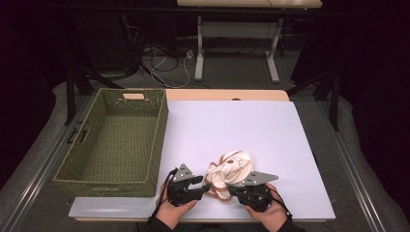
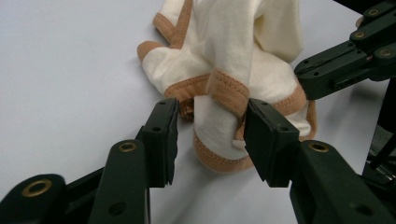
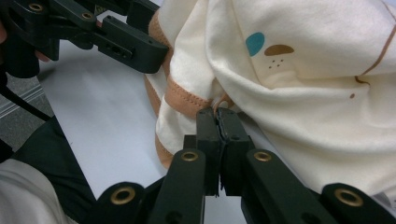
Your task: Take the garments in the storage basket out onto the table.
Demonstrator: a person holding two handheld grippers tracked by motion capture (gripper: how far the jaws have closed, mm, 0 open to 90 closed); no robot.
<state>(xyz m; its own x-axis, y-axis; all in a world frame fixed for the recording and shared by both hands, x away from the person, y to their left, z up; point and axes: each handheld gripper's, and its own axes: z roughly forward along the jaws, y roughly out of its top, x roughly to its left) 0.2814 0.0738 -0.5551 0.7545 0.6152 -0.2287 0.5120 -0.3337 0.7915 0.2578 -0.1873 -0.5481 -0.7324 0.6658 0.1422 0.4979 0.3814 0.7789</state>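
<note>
A crumpled cream garment (image 1: 233,168) with tan trim lies near the front edge of the white table (image 1: 241,121). In the left gripper view my left gripper (image 2: 210,135) stands open, its jaws either side of a trimmed fold of the garment (image 2: 224,56); the left pad is clear of the cloth. My right gripper (image 3: 218,119) is shut, pinching a bit of tan trim at the garment's (image 3: 303,93) lower edge. In the high view the left gripper (image 1: 203,183) and the right gripper (image 1: 231,189) sit close together at the garment's near side, each in a hand.
A green woven basket (image 1: 157,145) stands on the left of the table, its right wall close to my left gripper. Beyond the far edge are table legs and cables on the floor. Open white table surface extends behind and to the right of the garment.
</note>
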